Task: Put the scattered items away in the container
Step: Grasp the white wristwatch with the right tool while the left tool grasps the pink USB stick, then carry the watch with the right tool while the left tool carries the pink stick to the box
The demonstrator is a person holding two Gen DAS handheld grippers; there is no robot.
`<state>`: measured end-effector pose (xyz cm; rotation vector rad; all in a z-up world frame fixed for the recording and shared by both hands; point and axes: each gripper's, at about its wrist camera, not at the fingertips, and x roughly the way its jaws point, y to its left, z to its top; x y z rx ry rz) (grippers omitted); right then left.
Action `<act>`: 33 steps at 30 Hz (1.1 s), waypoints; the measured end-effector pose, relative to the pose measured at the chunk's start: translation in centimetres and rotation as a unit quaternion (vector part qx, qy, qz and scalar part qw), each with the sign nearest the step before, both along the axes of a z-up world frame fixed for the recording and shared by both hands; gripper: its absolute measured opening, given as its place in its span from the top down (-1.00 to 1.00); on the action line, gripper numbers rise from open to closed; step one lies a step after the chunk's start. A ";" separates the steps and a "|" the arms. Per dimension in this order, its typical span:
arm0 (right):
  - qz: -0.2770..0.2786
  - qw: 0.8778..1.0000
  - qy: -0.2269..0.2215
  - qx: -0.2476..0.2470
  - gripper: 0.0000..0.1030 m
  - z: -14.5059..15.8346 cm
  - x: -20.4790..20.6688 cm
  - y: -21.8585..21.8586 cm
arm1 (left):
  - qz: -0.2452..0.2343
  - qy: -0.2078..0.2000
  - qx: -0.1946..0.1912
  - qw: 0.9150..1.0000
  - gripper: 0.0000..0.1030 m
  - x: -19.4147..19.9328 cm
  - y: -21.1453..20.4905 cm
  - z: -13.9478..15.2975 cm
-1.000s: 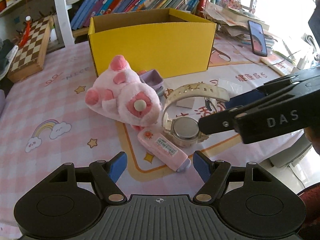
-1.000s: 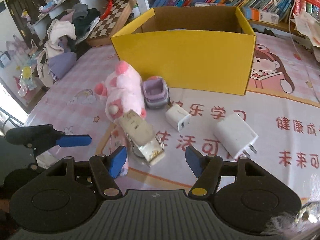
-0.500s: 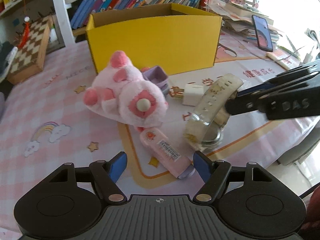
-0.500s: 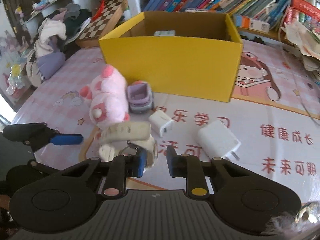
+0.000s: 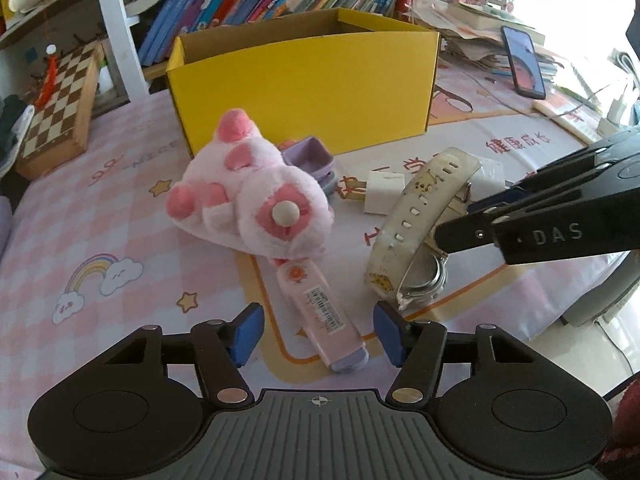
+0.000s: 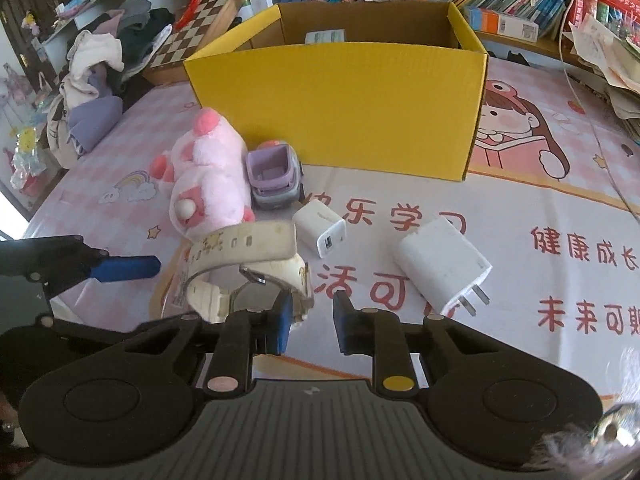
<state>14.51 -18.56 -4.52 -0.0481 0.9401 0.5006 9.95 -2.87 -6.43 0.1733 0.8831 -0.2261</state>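
Right wrist view is showing the right gripper (image 6: 308, 320) pinching the cream-strapped metal wristwatch (image 6: 244, 268) off the mat, short of the yellow cardboard box (image 6: 340, 108) — left gripper (image 5: 318, 330) gaping, everything else lying unpacked.

Two chargers (image 6: 320, 229), one watch (image 6: 248, 268), one plush (image 6: 210, 178), one toy car (image 6: 274, 180), one box (image 6: 340, 108)

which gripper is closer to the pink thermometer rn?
Left. The left gripper is open with the pink thermometer lying between its fingertips. The right gripper sits further off beside it, at the watch.
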 end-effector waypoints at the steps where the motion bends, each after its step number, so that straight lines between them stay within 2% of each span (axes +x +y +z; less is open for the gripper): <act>1: 0.001 1.000 0.001 0.000 0.59 -0.1 0.2 0.1 | 0.001 0.002 0.001 1.000 -0.08 0.1 0.0 -0.1; 8: 0.003 1.000 0.005 0.001 0.61 -0.5 0.8 0.5 | 0.012 0.007 0.002 1.000 0.12 0.4 0.1 -0.4; 10: 0.003 1.000 0.005 0.002 0.74 -0.5 0.8 0.5 | 0.008 0.007 0.002 1.000 0.26 0.3 0.0 -0.4; 13: 0.002 1.000 0.005 0.005 0.86 -0.4 0.7 0.4 | 0.000 0.009 0.000 1.000 0.35 0.2 -0.1 -0.4; 18: 0.005 1.000 -0.001 0.007 0.87 0.1 0.3 0.4 | -0.007 0.019 -0.013 1.000 0.55 0.0 0.4 -0.3; 26: -0.003 1.000 0.002 0.017 0.87 0.5 -0.4 -0.1 | -0.011 0.021 -0.024 0.999 0.55 -0.9 1.0 0.1; 33: -0.013 1.000 0.002 0.022 0.87 1.1 -1.0 -0.5 | -0.025 -0.001 -0.033 0.999 0.56 -1.6 0.9 1.4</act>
